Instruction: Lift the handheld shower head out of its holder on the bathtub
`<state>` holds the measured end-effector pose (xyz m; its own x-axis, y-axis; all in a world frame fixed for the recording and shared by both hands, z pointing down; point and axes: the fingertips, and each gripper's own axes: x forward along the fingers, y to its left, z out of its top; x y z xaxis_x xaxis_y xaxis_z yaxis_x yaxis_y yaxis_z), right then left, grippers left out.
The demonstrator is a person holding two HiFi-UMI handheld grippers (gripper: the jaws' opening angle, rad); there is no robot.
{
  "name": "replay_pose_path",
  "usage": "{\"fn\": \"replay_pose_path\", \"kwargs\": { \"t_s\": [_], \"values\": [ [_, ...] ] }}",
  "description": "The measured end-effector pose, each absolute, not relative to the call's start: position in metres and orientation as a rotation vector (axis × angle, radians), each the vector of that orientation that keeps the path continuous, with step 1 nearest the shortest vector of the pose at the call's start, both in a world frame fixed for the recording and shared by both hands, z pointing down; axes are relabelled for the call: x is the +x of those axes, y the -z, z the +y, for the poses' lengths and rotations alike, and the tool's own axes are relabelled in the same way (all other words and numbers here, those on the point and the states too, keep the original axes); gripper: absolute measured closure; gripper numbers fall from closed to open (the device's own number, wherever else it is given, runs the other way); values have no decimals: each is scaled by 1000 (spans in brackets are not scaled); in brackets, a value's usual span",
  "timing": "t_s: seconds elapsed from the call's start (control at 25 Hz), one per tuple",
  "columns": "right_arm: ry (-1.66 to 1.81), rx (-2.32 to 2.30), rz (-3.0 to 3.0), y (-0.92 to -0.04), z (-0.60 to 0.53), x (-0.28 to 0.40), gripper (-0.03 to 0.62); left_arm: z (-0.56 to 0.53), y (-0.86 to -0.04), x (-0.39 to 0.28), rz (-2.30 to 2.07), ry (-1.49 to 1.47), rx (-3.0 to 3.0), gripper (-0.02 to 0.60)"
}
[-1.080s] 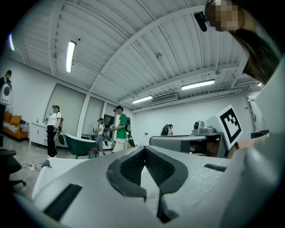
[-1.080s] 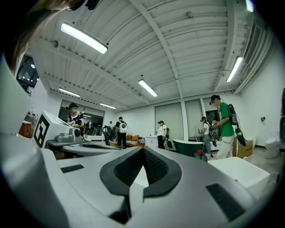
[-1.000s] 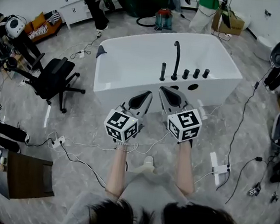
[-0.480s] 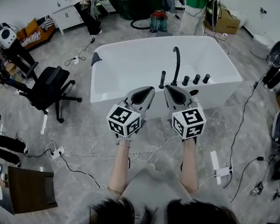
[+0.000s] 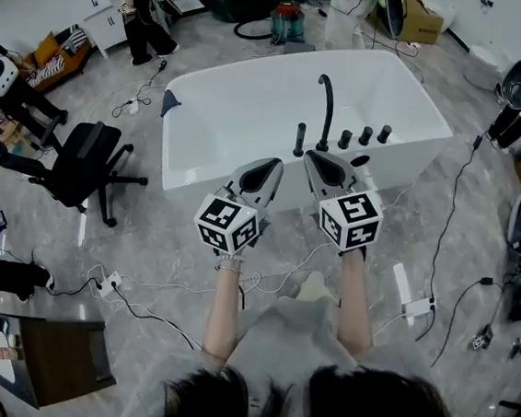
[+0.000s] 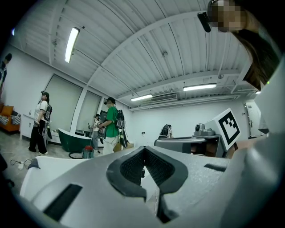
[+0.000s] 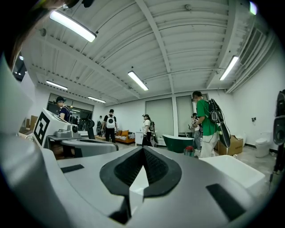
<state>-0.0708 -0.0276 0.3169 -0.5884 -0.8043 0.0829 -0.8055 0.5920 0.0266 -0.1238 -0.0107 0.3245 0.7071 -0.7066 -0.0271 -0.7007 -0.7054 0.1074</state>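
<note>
your left gripper (image 5: 270, 167) and right gripper (image 5: 316, 160) are both closed and empty. open the right one, straddle the upright black shower head (image 5: 300, 140) just beyond, then lift straight up.

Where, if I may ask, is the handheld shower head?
Head view: the shower head stands on the bathtub rim, just left of the curved spout.

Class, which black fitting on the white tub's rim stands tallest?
The curved spout, arching high above the stubby handset and three knobs.
</note>
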Motion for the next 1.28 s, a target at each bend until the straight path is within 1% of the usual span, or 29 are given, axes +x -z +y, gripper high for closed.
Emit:
{"fn": "replay_pose_path", "kwargs": {
  "t_s": [0.16,0.52,0.8,1.04,1.28],
  "values": [
    [-37,1372,-2734,-322,-54,-58,594,-34,-333,-114,-1181,89,2800,577],
    [-3,1282,-2766,-315,-132,-53,594,-109,-331,-95,-1228,81,2791,577],
    [-12,1205,-2771,-321,-177,-32,594,-154,-333,-72,-1279,72,2763,577],
    [-78,1150,-2790,-350,-195,-22,594,-172,-356,-68,-1325,53,2702,577],
    [-132,1126,-2775,-382,-225,-31,594,-198,-385,-74,-1315,11,2654,577]
  ]
}}
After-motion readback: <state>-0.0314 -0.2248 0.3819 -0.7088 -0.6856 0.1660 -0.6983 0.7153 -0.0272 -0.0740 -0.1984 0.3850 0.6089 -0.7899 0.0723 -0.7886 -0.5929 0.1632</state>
